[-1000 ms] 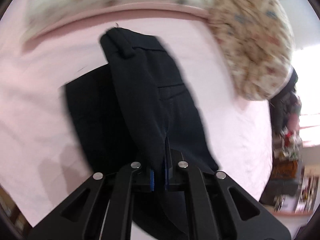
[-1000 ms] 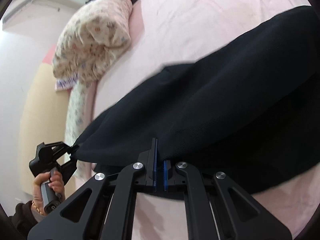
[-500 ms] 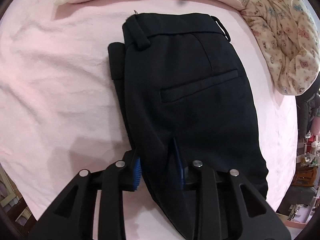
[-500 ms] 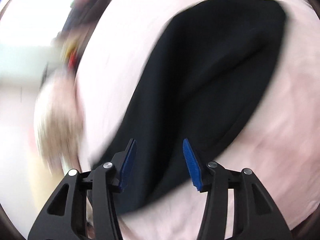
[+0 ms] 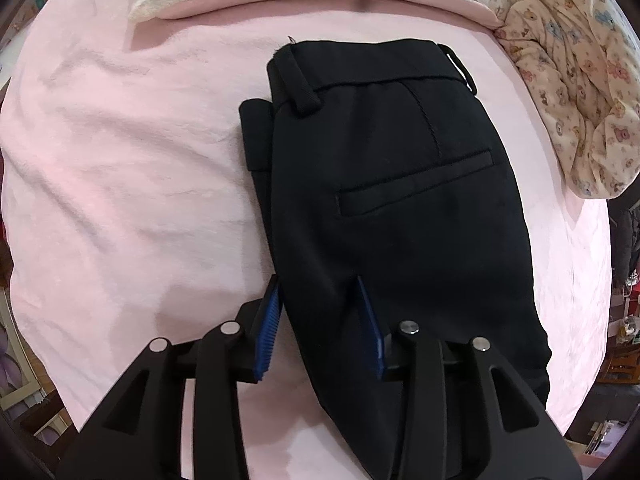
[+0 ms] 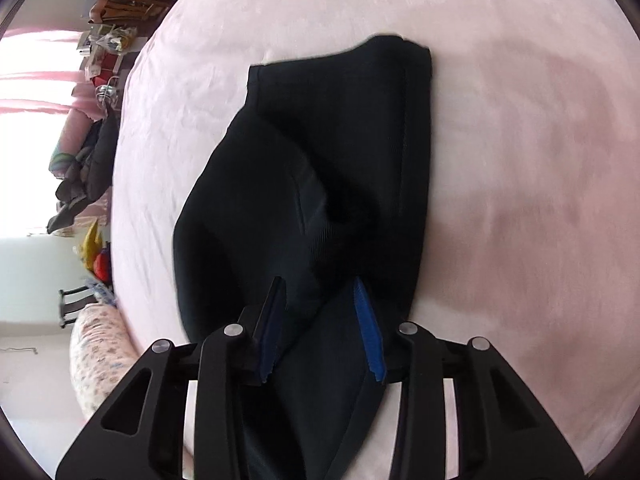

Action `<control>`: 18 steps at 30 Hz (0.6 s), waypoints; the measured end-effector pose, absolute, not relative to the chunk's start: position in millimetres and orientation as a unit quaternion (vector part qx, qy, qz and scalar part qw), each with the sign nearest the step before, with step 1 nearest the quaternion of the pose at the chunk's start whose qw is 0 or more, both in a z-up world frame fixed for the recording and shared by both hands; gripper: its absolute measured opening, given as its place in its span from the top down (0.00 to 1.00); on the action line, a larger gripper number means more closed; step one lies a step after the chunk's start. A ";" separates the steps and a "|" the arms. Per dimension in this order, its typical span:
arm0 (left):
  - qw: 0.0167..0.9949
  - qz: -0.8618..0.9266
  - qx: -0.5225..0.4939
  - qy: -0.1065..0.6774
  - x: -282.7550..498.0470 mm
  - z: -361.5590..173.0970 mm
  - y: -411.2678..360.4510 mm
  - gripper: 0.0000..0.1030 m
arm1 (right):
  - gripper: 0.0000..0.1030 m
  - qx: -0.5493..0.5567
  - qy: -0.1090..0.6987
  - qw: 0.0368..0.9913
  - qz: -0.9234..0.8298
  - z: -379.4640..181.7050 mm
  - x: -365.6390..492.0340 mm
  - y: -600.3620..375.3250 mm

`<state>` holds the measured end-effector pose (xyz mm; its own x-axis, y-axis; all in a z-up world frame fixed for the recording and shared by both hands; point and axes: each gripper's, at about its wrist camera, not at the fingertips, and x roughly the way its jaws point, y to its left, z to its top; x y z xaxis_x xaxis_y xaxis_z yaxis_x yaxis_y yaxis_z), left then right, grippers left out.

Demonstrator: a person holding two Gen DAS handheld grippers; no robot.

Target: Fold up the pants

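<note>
The black pants (image 5: pixel 400 200) lie folded on the pink bed (image 5: pixel 120 180). The left hand-held gripper (image 5: pixel 320 320) is opening, cloth loose between its pads – the right hand-held gripper (image 6: pixel 320 320) is closing, partly apart over the fabric.

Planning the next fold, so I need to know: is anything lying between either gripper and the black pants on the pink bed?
Nothing visible. The folded black pants lie directly beneath the opening left gripper and closing right gripper.

A pink bed (image 5: pixel 120 168) with floral bedding (image 5: pixel 568 92); a bright, perhaps curtained window (image 6: pixel 36 92).
</note>
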<state>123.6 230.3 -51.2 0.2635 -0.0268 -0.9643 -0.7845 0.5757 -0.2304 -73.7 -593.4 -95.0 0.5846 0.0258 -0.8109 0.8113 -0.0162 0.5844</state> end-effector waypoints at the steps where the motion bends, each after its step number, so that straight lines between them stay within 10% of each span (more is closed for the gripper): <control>1: 0.702 0.271 -0.372 0.544 125.1 -51.3 230.1 0.61 | 0.64 0.640 0.325 0.619 -0.319 -96.7 -70.6 -594.6; 3: 0.703 0.273 -0.367 0.544 125.3 -50.5 230.0 0.59 | 0.68 0.634 0.324 0.625 -0.321 -98.2 -70.9 -597.0; 5: 0.704 0.275 -0.363 0.544 124.3 -50.0 230.9 0.57 | 0.93 0.609 0.344 0.640 -0.318 -98.0 -59.0 -596.1; 18: 0.704 0.304 -0.353 0.537 127.9 -46.1 233.4 0.67 | 0.95 0.586 0.244 0.715 -0.294 -12.3 -79.3 -648.9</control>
<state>127.9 233.4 -46.1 0.2390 0.0498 -0.9697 -0.8068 0.5660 -0.1698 -79.3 -648.9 -12.3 0.7085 -0.1346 -0.6927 0.7057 0.1415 0.6943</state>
